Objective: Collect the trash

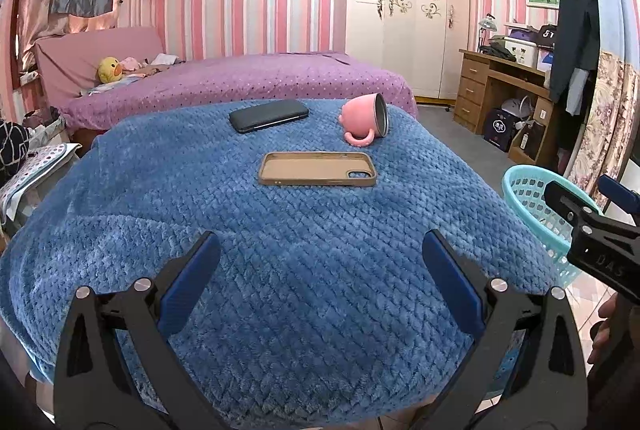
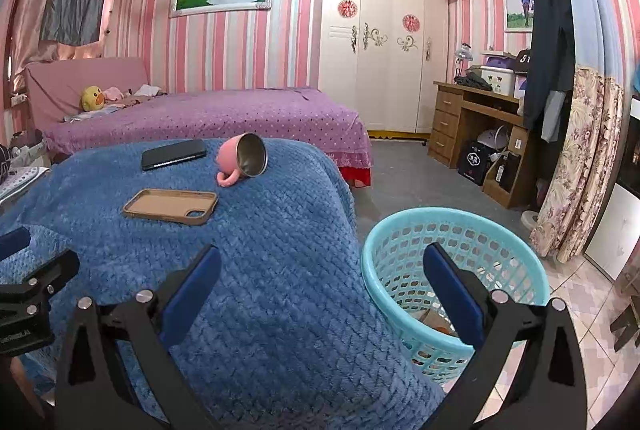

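The left gripper (image 1: pixel 320 286) hangs over the near part of a blue blanket (image 1: pixel 280 270), with its two blue fingers (image 1: pixel 188 286) spread wide and nothing between them. Straight ahead of it, further on the blanket, lies a brown phone case (image 1: pixel 317 168), flat, with the hollow side up. Beyond the case and a little to the left is a black phone (image 1: pixel 269 115). To the right of the phone, a pink cup (image 1: pixel 365 121) lies on its side, the metal opening turned to the right and the handle touching the blanket. The three things are apart from each other.

The right gripper (image 2: pixel 322 288) is also released, its fingers (image 2: pixel 454 294) wide apart and holding nothing. It hovers at the right edge of the blanket, so that its left finger is over the blanket and its right finger is in front of a turquoise basket (image 2: pixel 404 230). The basket stands on the floor just beside the blanket, below and to the right of this tool. Through the holes and over the rim, some small things show at the bottom of the basket, but I cannot tell what they are. From this gripper, the case, the phone and the cup are ahead and to the left.

In the left wrist view, the right gripper shows at the right edge, in front of the basket.
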{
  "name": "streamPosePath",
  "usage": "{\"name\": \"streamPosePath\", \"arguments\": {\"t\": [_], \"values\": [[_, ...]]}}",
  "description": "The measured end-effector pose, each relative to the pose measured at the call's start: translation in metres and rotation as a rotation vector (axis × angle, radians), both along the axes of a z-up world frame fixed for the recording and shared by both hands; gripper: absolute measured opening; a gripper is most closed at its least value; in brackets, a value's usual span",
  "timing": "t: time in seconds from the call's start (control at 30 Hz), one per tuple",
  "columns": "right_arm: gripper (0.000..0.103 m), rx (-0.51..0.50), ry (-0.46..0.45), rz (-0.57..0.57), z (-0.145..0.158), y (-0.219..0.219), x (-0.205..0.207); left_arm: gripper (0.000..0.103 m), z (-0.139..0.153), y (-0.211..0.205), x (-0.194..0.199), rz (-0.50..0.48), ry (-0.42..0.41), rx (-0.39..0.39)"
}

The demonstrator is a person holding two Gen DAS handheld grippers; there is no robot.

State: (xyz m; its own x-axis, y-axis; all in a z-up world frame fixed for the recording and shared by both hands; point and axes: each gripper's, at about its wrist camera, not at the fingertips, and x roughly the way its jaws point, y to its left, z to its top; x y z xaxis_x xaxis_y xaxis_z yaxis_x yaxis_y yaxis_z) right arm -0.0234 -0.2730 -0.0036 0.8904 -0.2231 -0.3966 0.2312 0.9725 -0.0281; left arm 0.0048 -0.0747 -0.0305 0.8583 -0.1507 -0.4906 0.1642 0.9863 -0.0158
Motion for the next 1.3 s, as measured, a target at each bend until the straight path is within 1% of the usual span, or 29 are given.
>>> {"name": "streamPosePath", "arguments": {"t": [0.23,0.47,0.83,1.13,1.3], "values": [[0.099,0.003,-0.014,-0.027,0.001,-0.004,0.001,0.098,-0.004,0.001,0.004,-0.003,0.014,-0.003],[0.099,-0.007,-0.010,-0.028,0.000,-0.002,0.003,0.098,-0.002,-0.005,0.002,-0.015,0.000,0.011],[0.099,-0.006,-0.017,-0.030,0.001,-0.002,0.002,0.098,-0.003,-0.004,0.004,-0.009,0.009,0.005],[0.099,0.012,-0.028,-0.041,0.003,-0.009,-0.004,0.098,-0.004,-0.010,0.000,-0.007,0.003,0.031],[0.099,0.009,-0.027,-0.041,0.004,-0.010,-0.005,0.098,-0.005,-0.013,-0.003,-0.002,-0.023,0.071]]}}
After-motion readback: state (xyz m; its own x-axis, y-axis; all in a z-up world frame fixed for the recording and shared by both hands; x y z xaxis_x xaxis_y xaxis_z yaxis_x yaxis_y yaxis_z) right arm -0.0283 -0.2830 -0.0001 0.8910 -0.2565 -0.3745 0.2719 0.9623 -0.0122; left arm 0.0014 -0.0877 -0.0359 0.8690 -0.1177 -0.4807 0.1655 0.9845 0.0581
